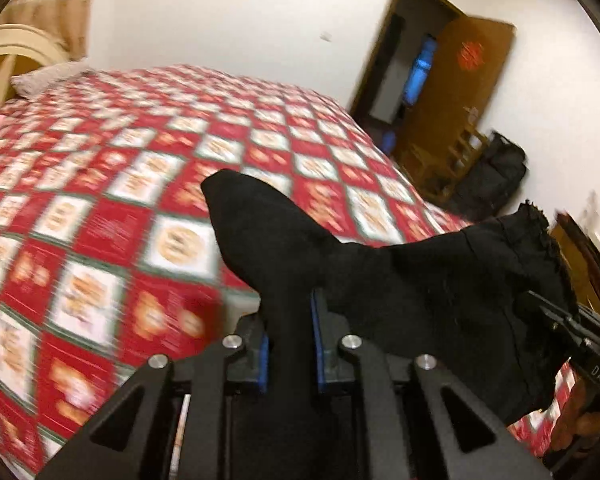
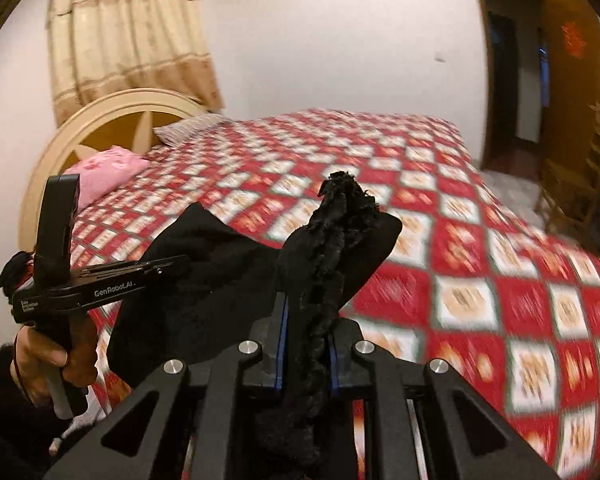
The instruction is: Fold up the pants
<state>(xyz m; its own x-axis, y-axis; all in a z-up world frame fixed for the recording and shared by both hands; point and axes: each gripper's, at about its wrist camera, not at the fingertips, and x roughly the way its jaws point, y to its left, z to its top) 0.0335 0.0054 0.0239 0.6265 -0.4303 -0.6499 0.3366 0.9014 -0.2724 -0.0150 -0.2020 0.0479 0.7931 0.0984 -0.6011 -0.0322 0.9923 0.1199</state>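
Both claws raised over the bed (image 2: 440,208), each pinching black cloth. Left claw (image 1: 290,336): blue pads pressed onto a smooth fold of the pants (image 1: 400,276); a dark flap stands up beyond the tips. Right claw (image 2: 306,344): clamped on a ruffled, gathered edge, probably the elastic waistband, though blur makes that a guess.

Pants hang in the air between the two claws, clear of the red checked bedspread (image 1: 120,200) as far as either view shows. The lower part drops out of frame; whether it trails on the bed cannot be told.

Why held so: two grips spaced along one edge let the cloth hang and straighten under its own weight before it is laid flat for folding.

Orientation: the gripped edge runs roughly side to side, from one claw to the other. Long axis of the garment likely runs downward from that edge, toward the person.
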